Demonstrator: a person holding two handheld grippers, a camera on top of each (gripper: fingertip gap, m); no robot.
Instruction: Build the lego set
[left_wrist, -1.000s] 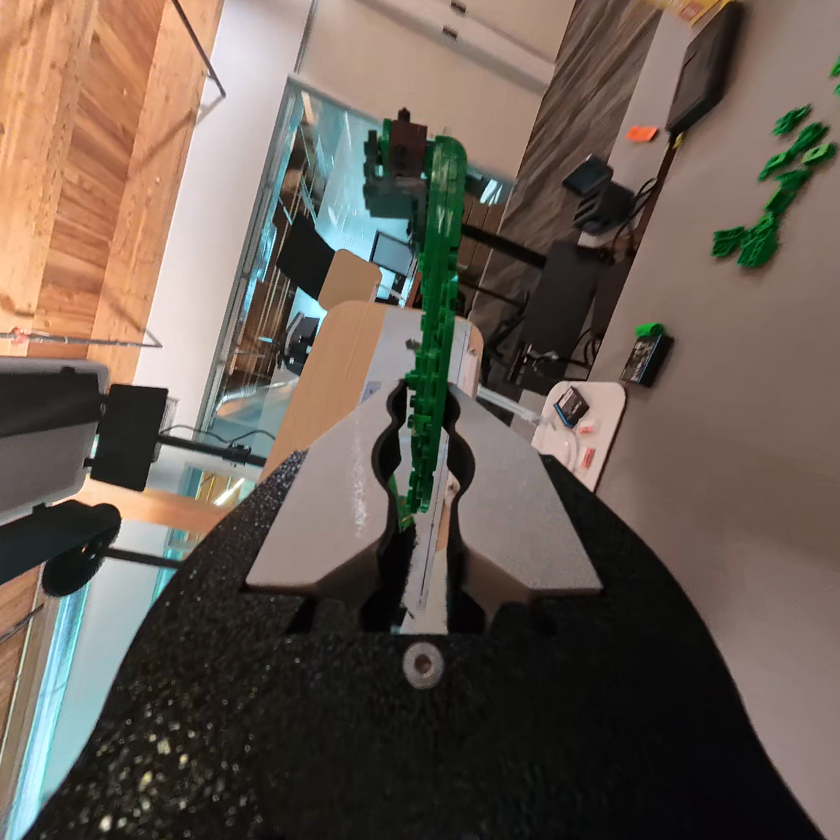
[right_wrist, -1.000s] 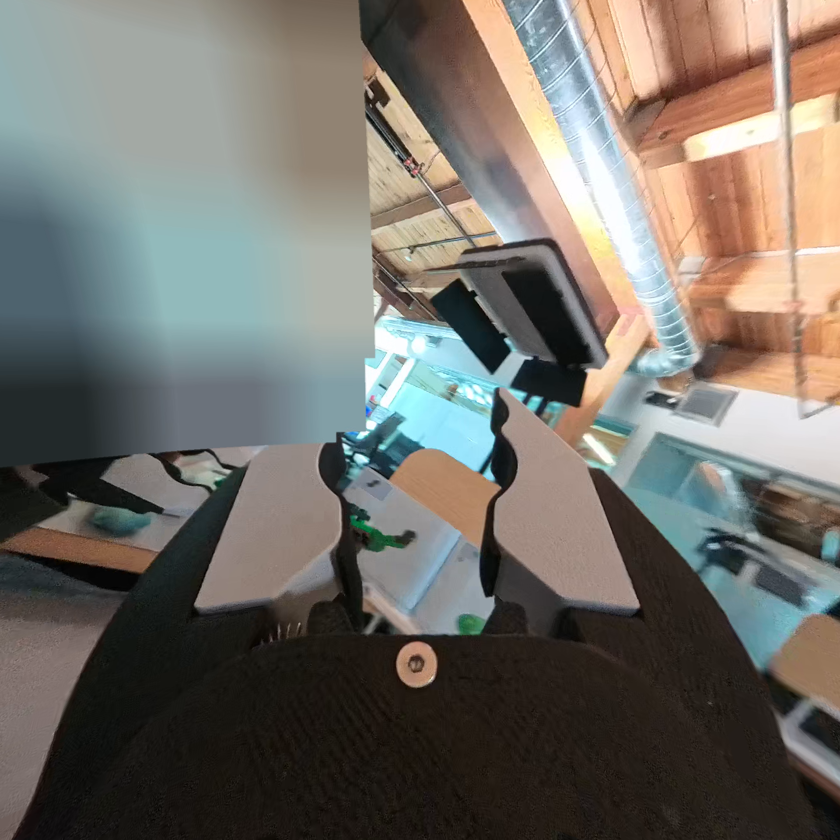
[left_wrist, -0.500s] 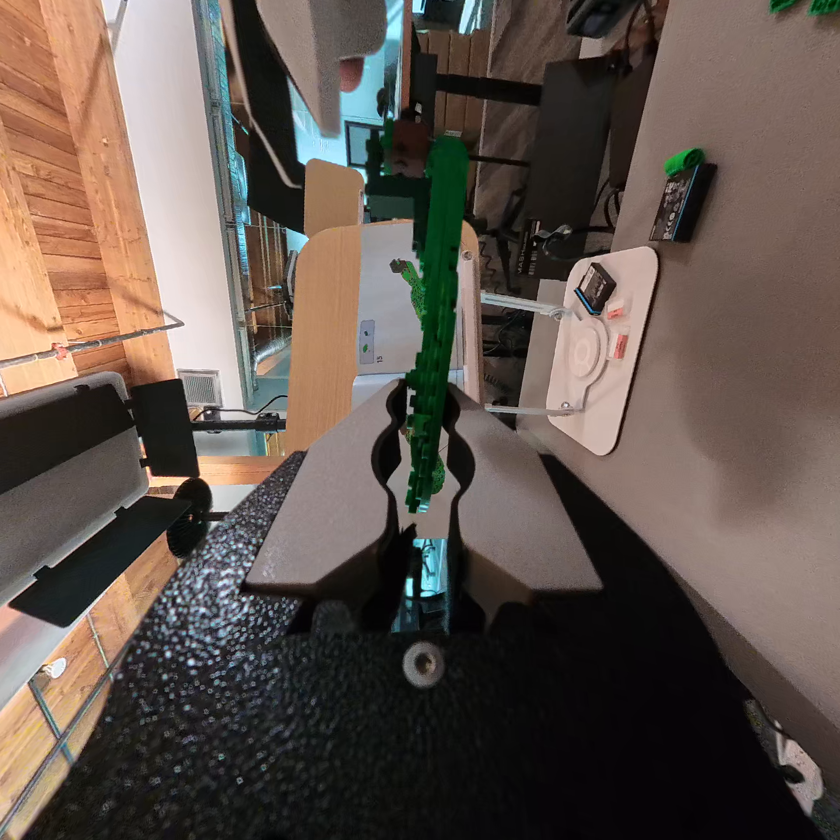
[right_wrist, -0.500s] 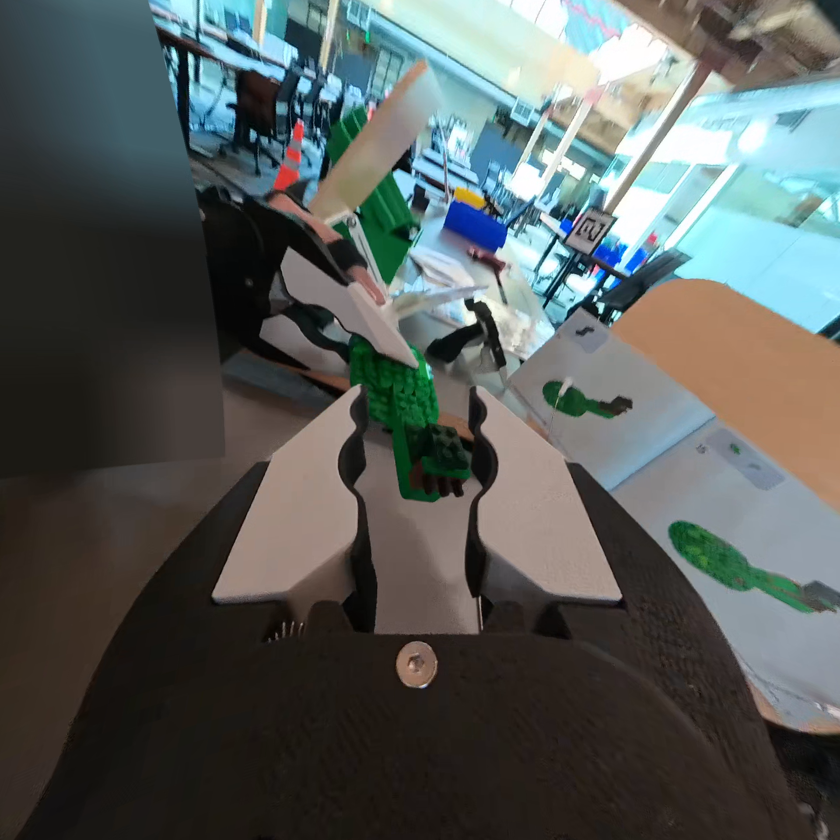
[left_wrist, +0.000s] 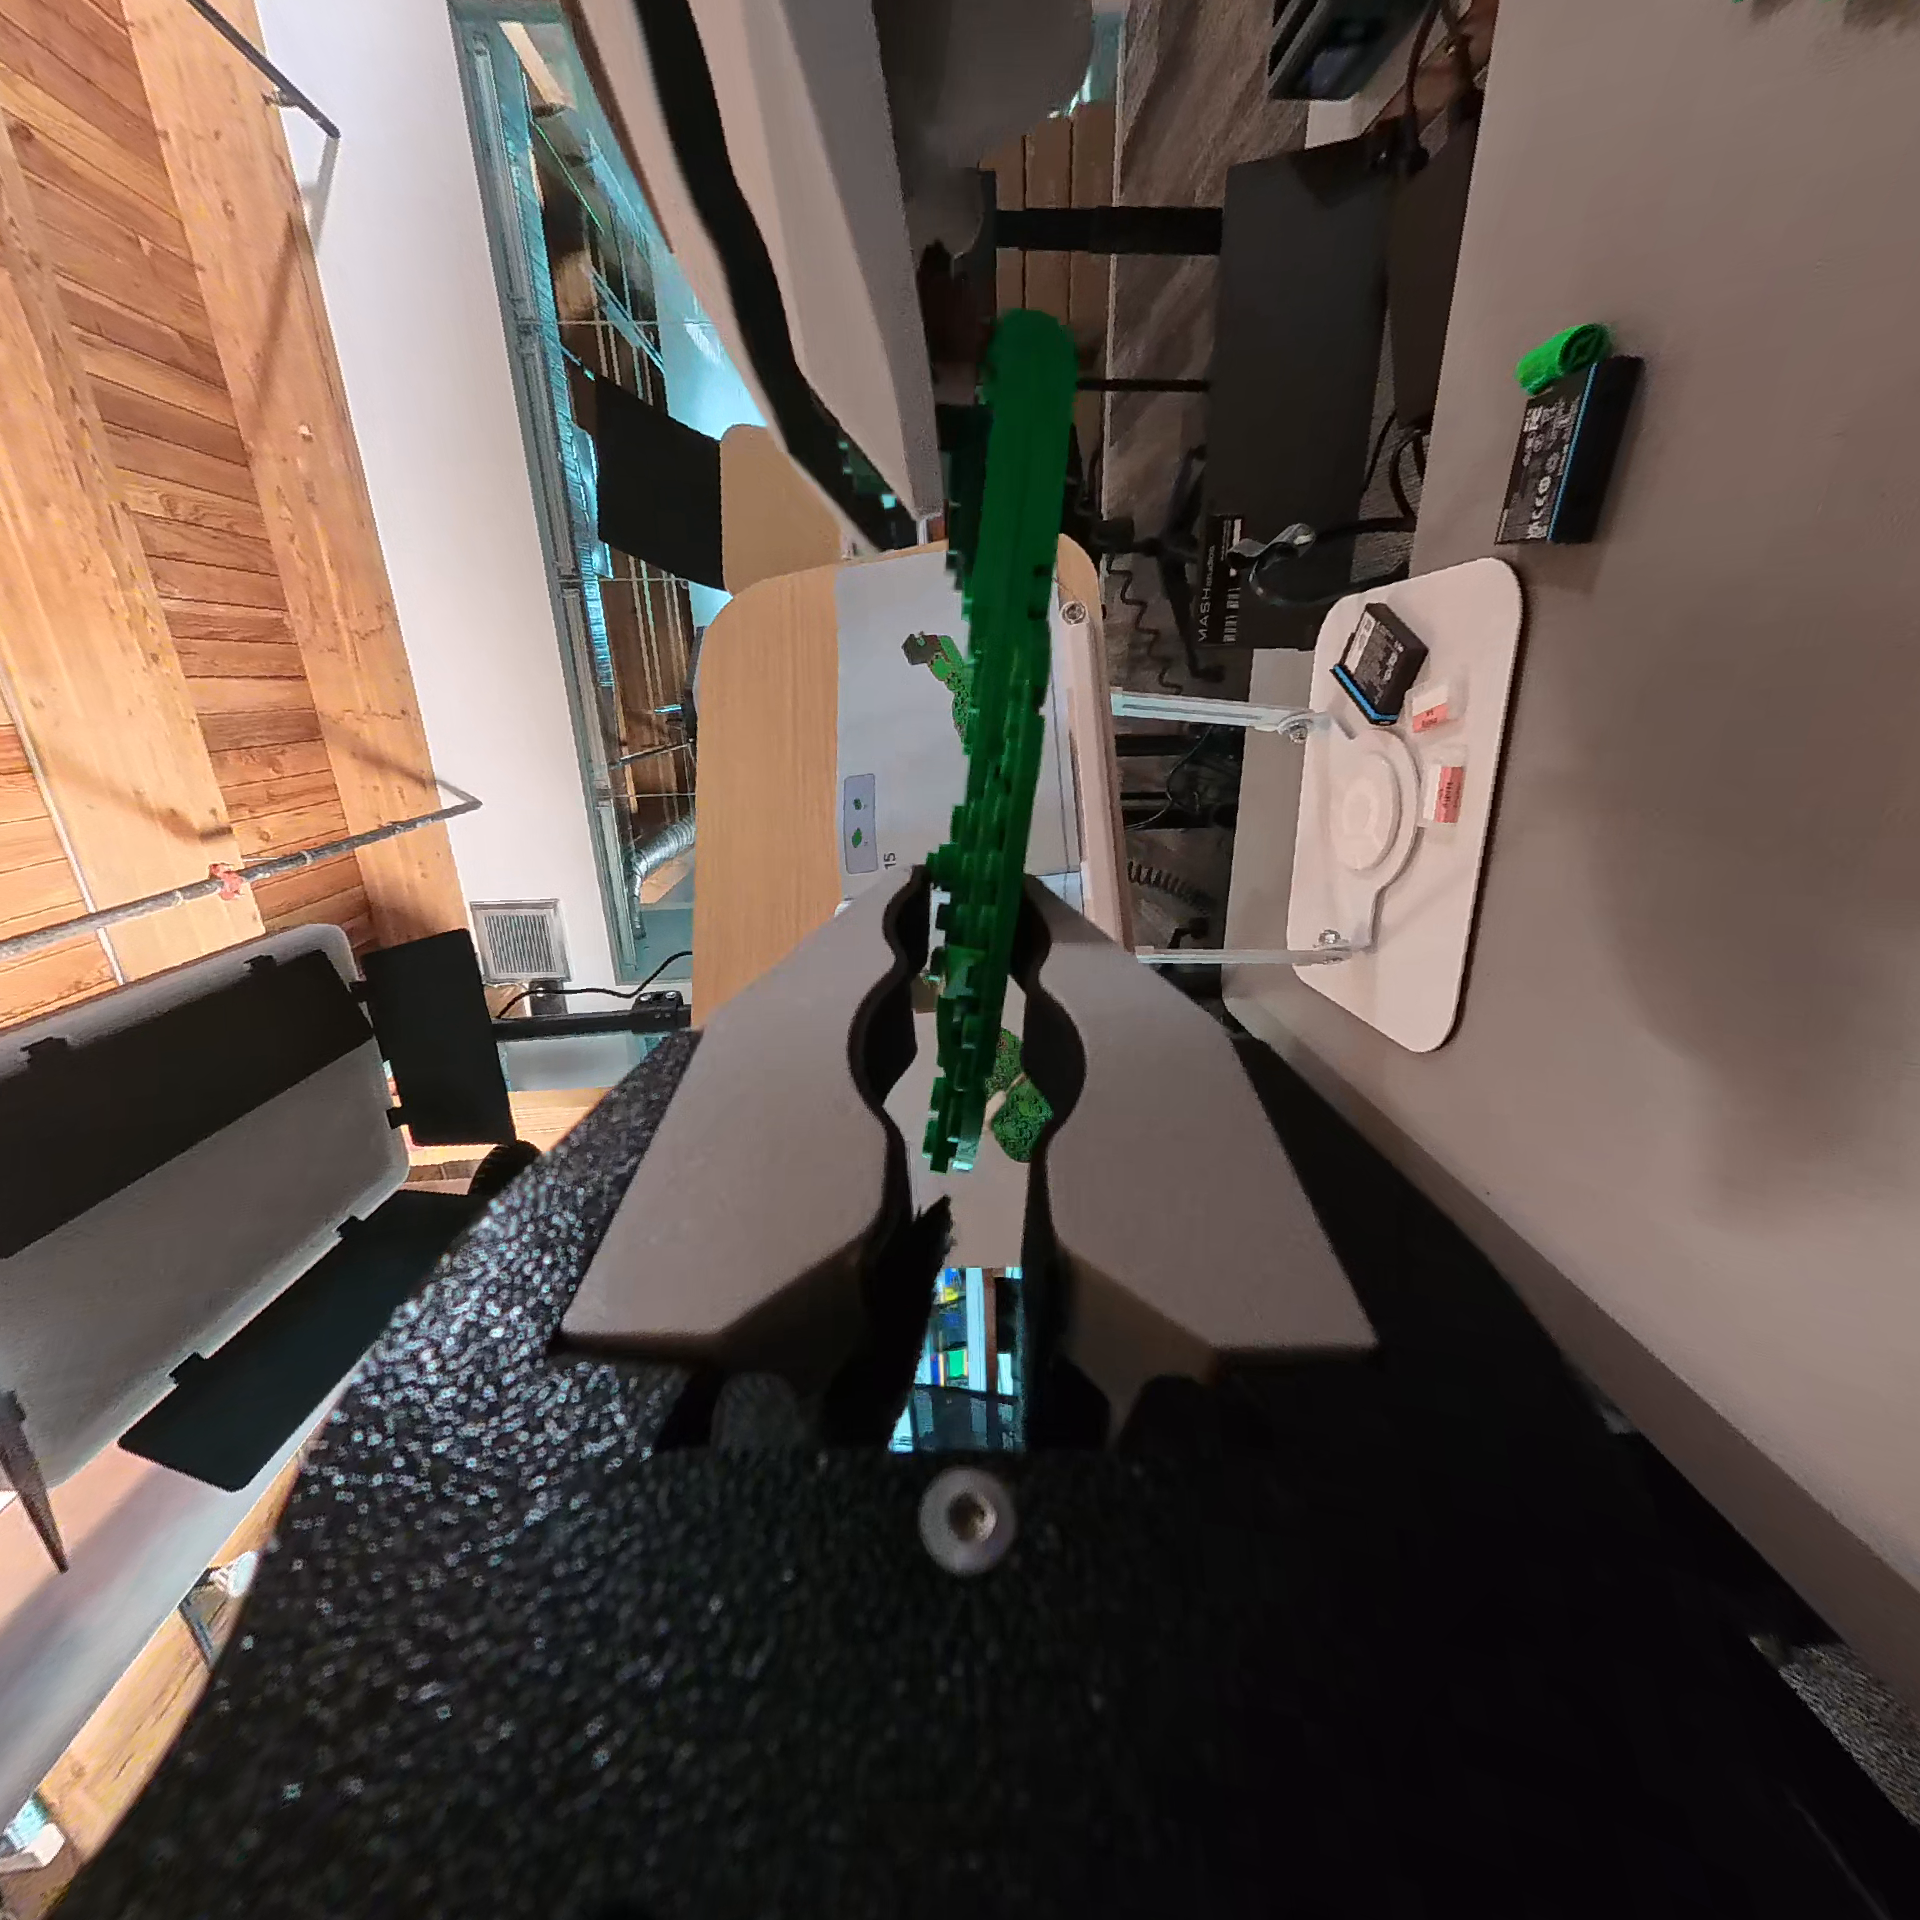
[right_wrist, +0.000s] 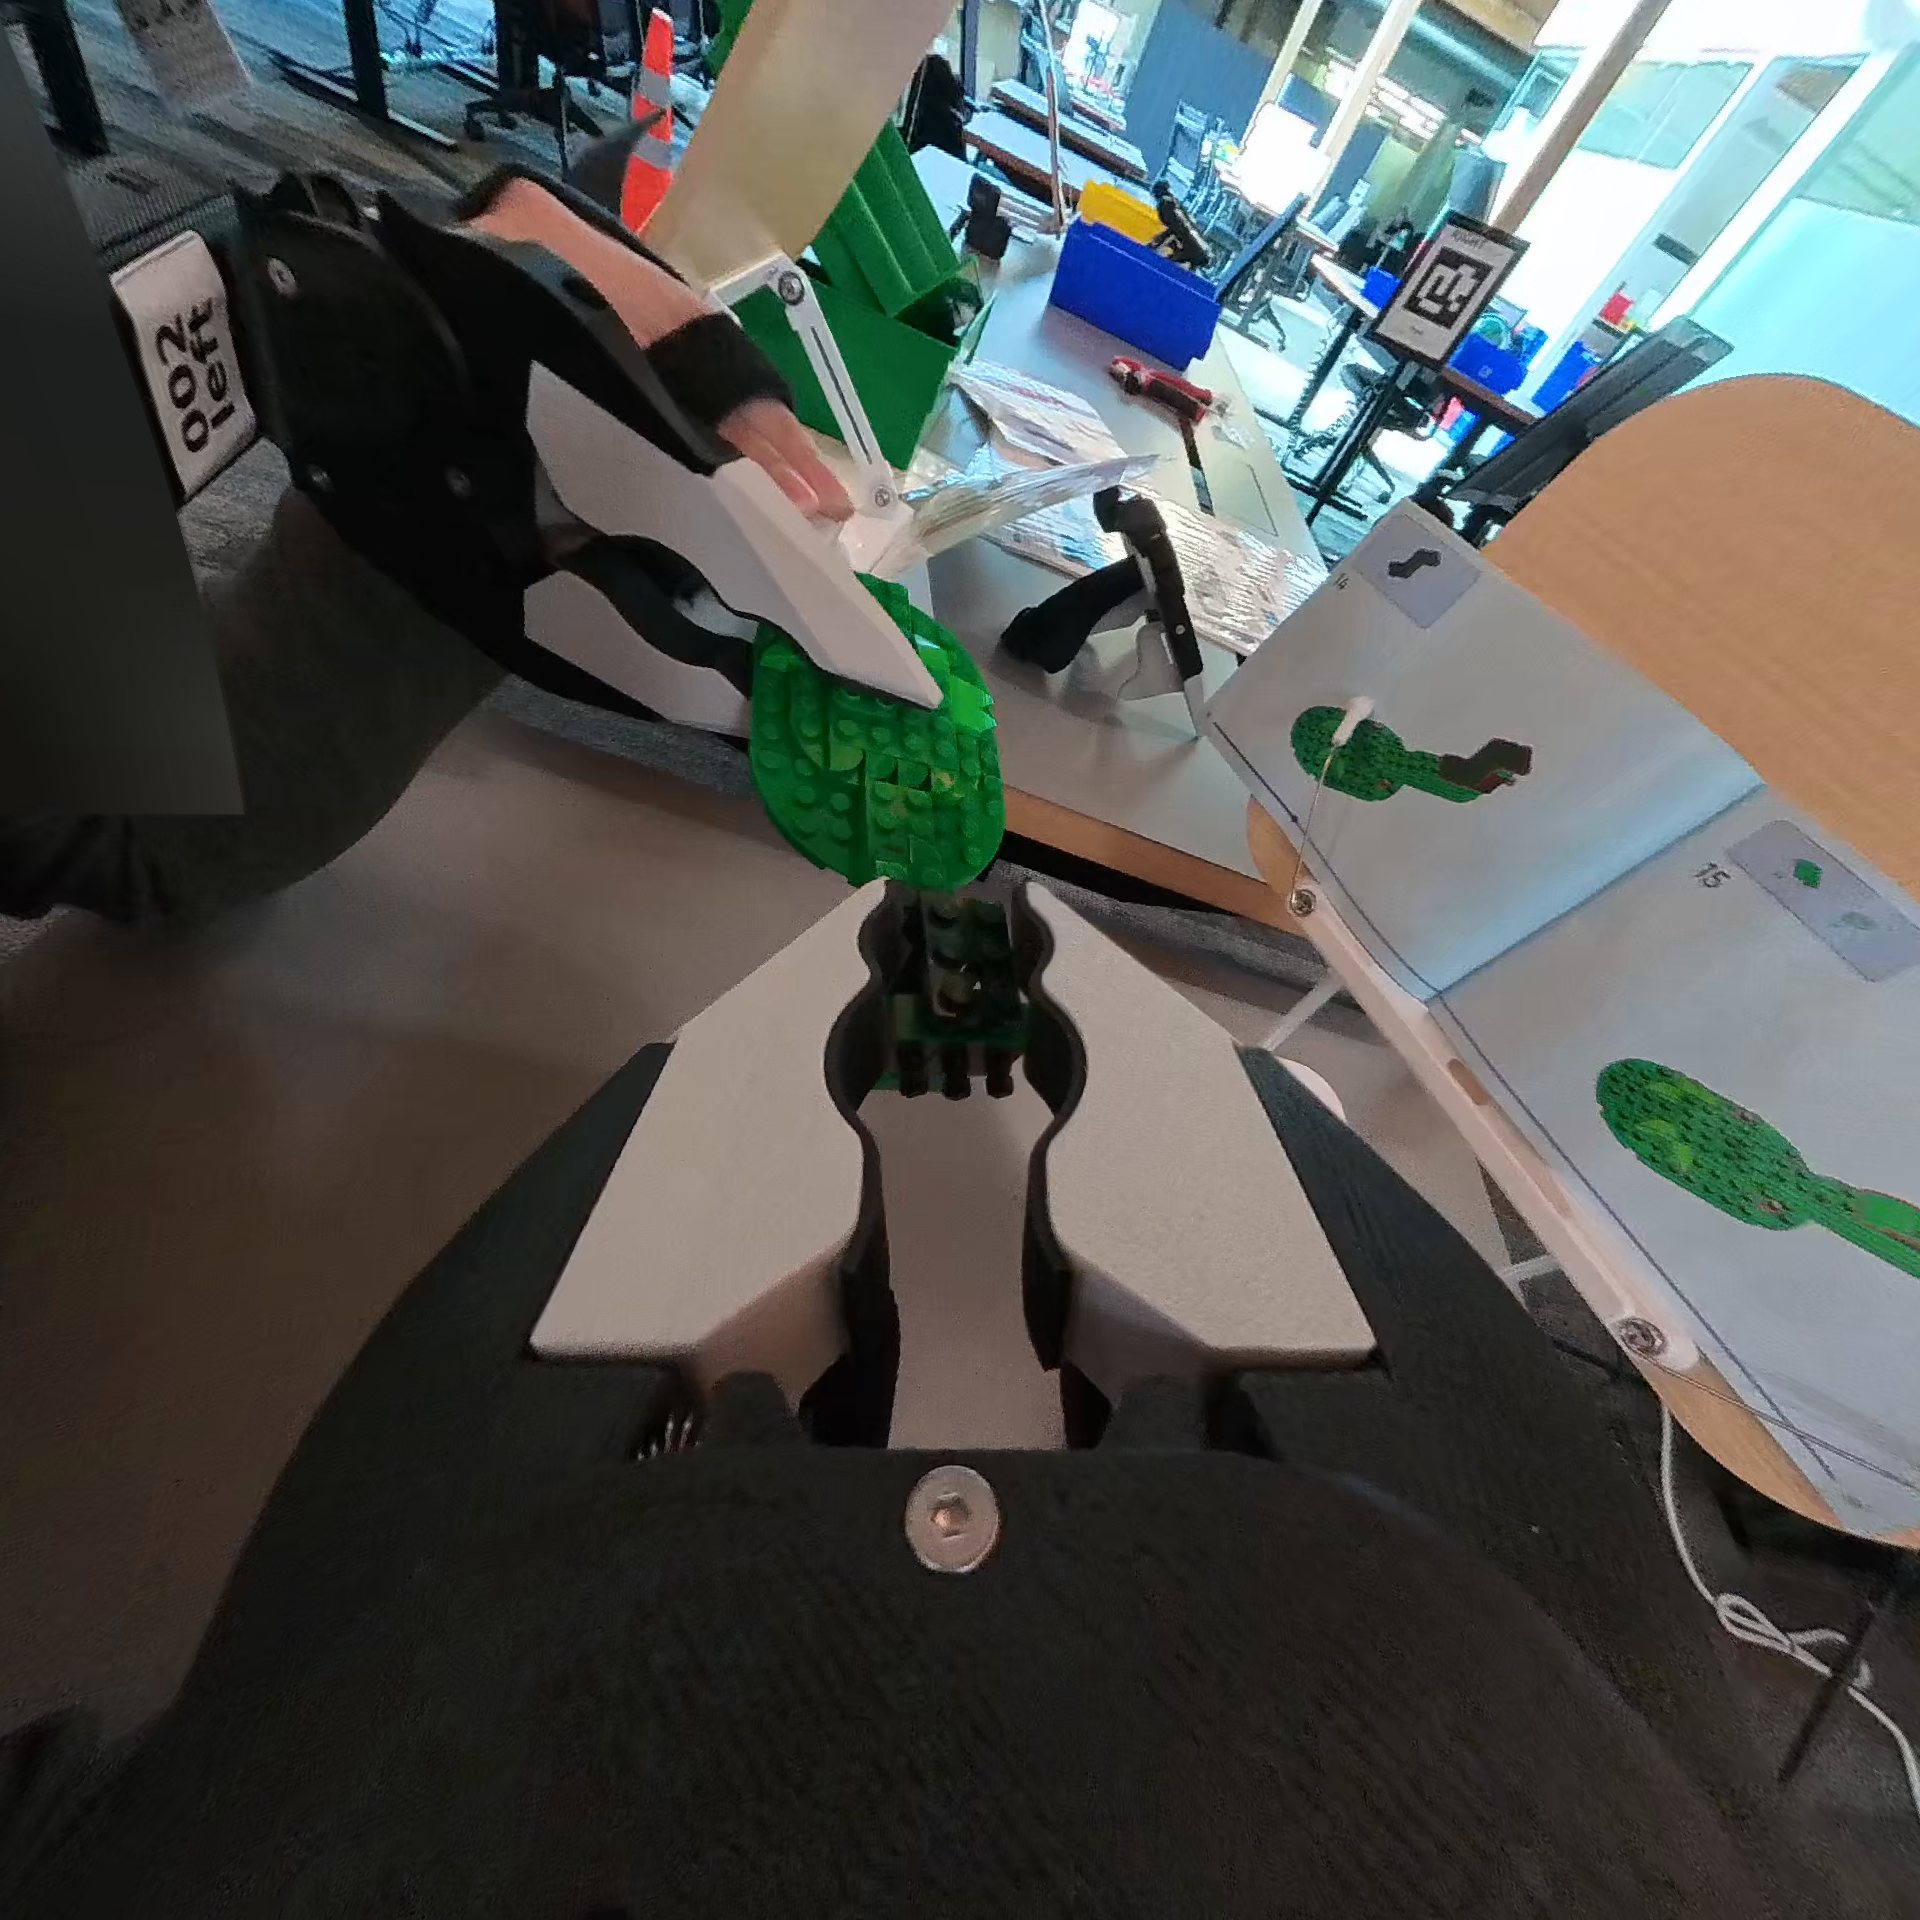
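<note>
Both tools are gripping one green lego build (right_wrist: 878, 774) in the air above the grey surface (left_wrist: 1704, 935): the left tool (left_wrist: 971, 935) is clamping its broad leaf end, and the right tool (right_wrist: 951, 914) is pinching its narrow stem, beside the instruction booklet (right_wrist: 1621, 831).

Wood-plank wall (left_wrist: 156, 520), grey table (left_wrist: 1714, 831)

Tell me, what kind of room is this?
Probably a big open workshop or lab office. Long grey work tables hold blue plastic storage bins, an orange traffic cone stands on the floor, and black office chairs sit behind.
</note>
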